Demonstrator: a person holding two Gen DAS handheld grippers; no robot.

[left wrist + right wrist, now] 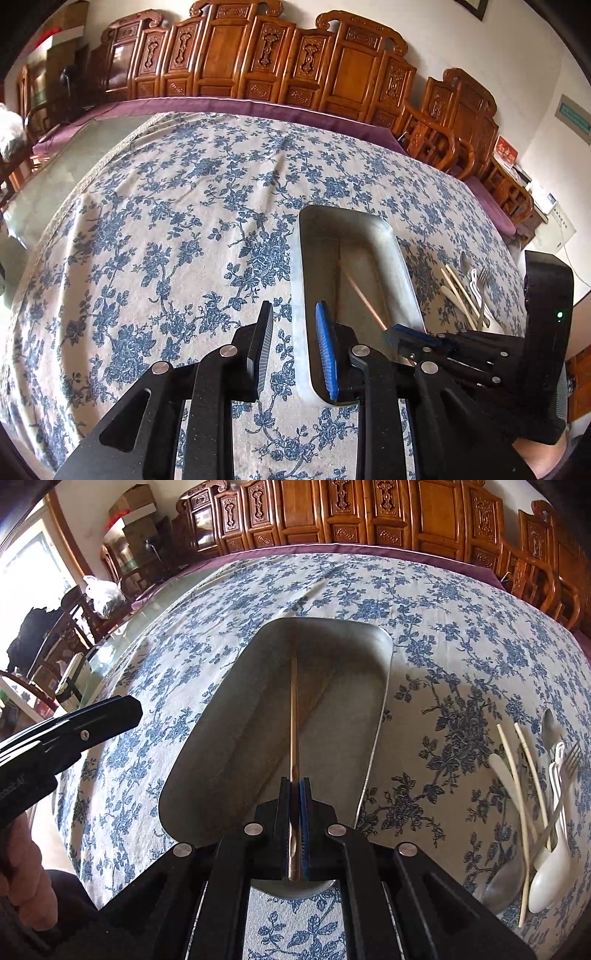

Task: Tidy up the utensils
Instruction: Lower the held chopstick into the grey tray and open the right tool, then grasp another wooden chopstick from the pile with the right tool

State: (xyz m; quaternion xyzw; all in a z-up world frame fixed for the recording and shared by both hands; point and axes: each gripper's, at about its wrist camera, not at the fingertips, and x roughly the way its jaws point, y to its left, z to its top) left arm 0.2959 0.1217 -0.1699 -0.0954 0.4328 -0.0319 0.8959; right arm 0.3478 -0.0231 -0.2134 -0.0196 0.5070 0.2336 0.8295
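A metal tray (400,266) (384,686) lies on the blue floral tablecloth. My right gripper (295,790) is shut on a brown chopstick (293,709) and holds it lengthwise over the tray; the chopstick also shows in the left wrist view (364,299), with the right gripper (397,338) at the tray's near right edge. My left gripper (293,334) is open and empty, its fingers astride the tray's left rim. A pile of utensils (535,805) (469,291), with white chopsticks, spoons and forks, lies right of the tray.
Carved wooden chairs (258,55) line the far side of the table. The tablecloth (166,221) stretches left of the tray. A glass tabletop edge and clutter (74,646) show at the far left.
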